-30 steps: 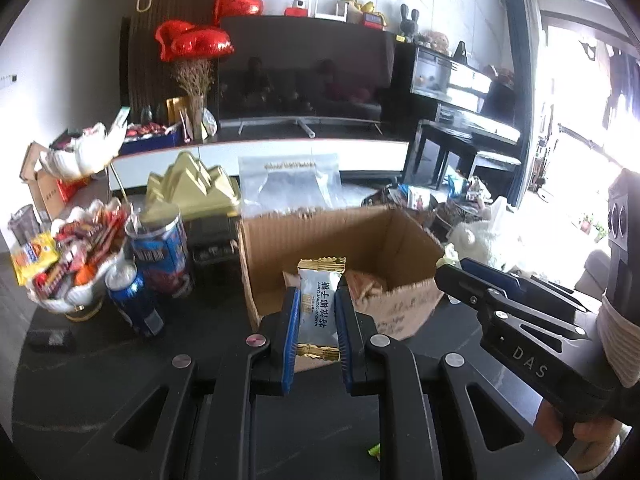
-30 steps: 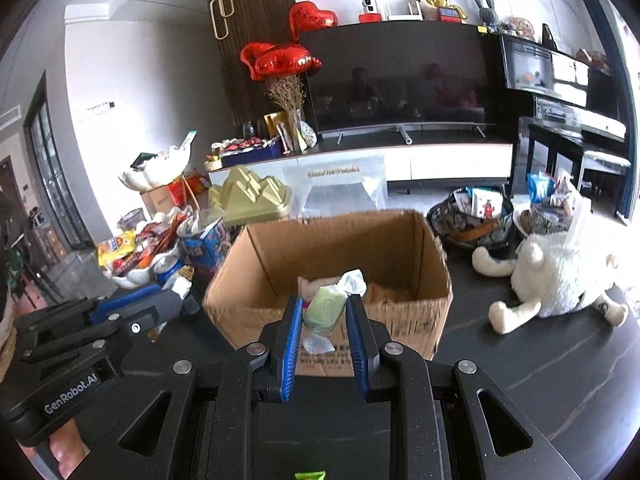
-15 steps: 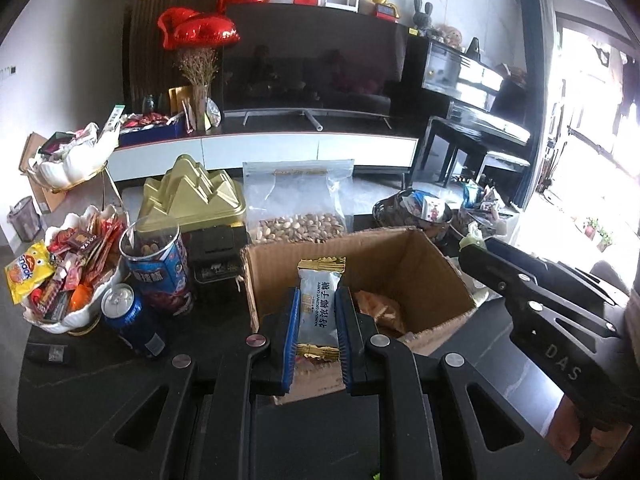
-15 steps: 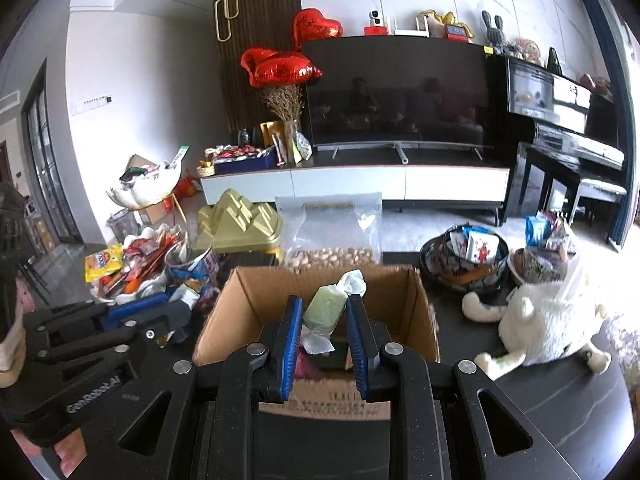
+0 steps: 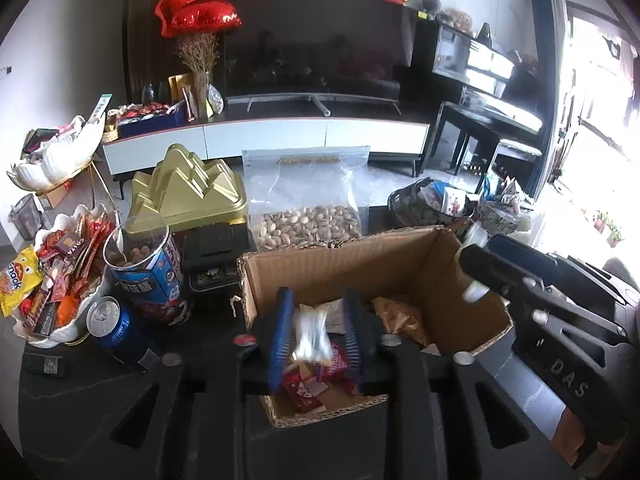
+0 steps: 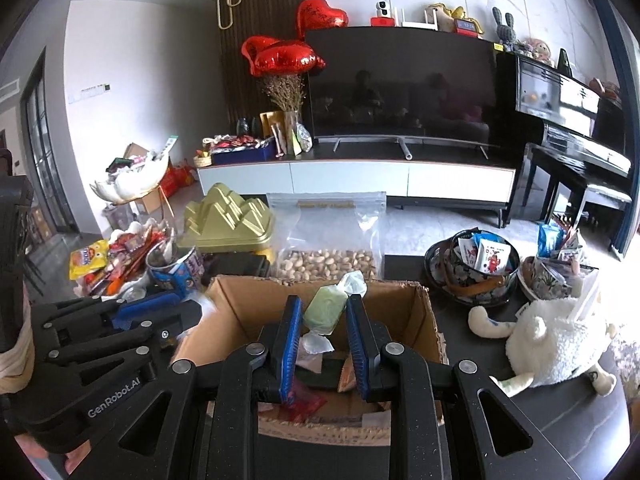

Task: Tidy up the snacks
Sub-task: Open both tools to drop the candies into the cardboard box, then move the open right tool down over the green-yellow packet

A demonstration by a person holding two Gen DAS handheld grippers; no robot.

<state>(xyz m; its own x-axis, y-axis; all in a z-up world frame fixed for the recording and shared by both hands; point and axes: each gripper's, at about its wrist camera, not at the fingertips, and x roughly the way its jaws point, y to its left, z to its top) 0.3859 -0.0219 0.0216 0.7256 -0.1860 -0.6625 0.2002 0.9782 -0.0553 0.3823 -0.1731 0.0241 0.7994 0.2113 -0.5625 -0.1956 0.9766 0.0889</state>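
Step in hand: release of two snacks into the cardboard box (image 5: pixel 404 276). Both grippers are positioned above the open top of the box, which stands on the dark table (image 6: pixel 532 420) and already contains several wrappers, among them red packets (image 5: pixel 316 384). Left gripper (image 5: pixel 318 334): its jaws have just been opening; the blue pads stand apart, and the silver packet (image 5: pixel 312 338) between them appears motion-blurred and clear of both pads — judged to be dropping toward the box contents. Right gripper (image 6: pixel 322 330): its jaws have likewise just been opening; the green wrapped sweet (image 6: pixel 326 308) sits between the pads over the far half of the box. It appears to touch neither pad firmly, though contact on the left side cannot be ruled out. Neither snack has yet settled on the box floor. Remaining stock is visible around the box: a white dish of mixed snacks (image 5: pixel 52 280) and a snack tube (image 5: pixel 148 272) on the left, a zip bag of nuts (image 5: pixel 308 208) behind, and a dark bowl of packets (image 6: pixel 476 268) on the right. Next move, as judged: confirm that both items have fallen clear, lift each gripper straight out without catching the box wall — the two tools are close together here — then direct one gripper to an unsorted snack outside the box.
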